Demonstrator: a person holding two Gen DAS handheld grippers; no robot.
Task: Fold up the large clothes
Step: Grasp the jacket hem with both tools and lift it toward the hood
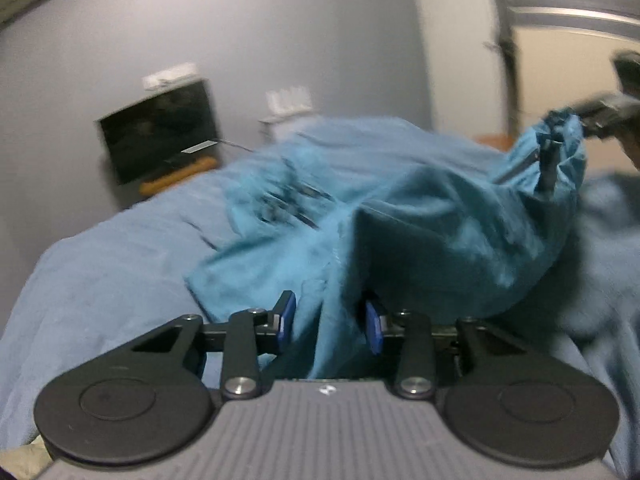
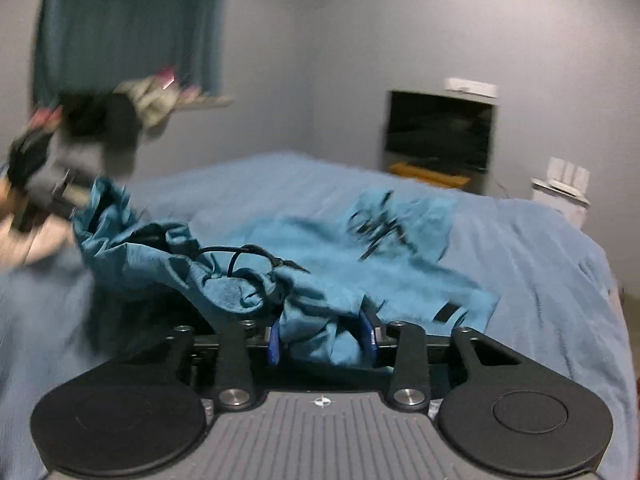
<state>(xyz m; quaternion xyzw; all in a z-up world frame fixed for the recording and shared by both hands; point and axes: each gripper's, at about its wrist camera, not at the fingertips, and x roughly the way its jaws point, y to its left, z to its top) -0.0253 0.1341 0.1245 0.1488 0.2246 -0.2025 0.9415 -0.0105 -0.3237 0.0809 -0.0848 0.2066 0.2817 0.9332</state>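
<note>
A teal hooded garment [image 1: 420,216] with a dark print lies partly lifted over the blue bed; it also shows in the right wrist view [image 2: 320,252]. My left gripper [image 1: 330,322] is shut on a bunch of its fabric, blue pads [image 1: 286,320] on either side. My right gripper [image 2: 322,338] is shut on another bunch near the drawstring [image 2: 240,256]. In the left wrist view the right gripper [image 1: 592,118] holds the raised far end. In the right wrist view the left gripper [image 2: 48,196] holds the opposite raised end.
The bed [image 1: 100,272] carries a light blue cover. A dark screen [image 2: 440,136] is set in the wall beyond it, with a white device [image 2: 564,184] beside it. A curtain [image 2: 128,24] and a shelf of items [image 2: 160,96] are at the left.
</note>
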